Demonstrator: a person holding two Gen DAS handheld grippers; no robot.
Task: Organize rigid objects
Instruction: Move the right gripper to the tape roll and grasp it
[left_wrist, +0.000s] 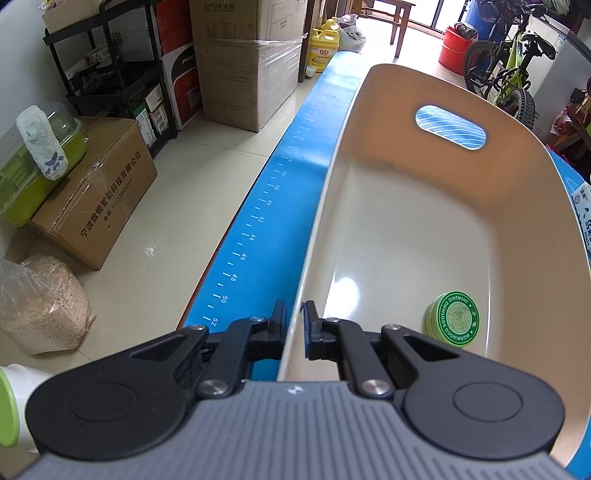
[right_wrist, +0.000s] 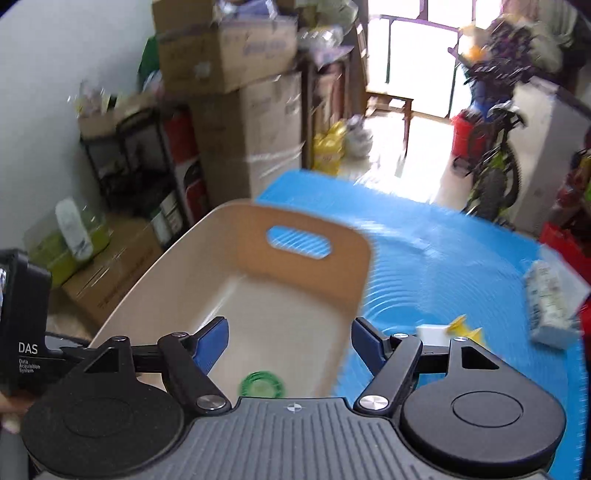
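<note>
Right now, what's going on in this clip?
A person is sorting small items into a beige bin on a blue mat. The left claw is clamped on the bin's near rim, steadying it. The right claw hangs open and empty above the bin, its view motion-blurred. One green ointment tin already lies inside. A white block, some yellow pieces and a packet sit out on the mat.
</note>
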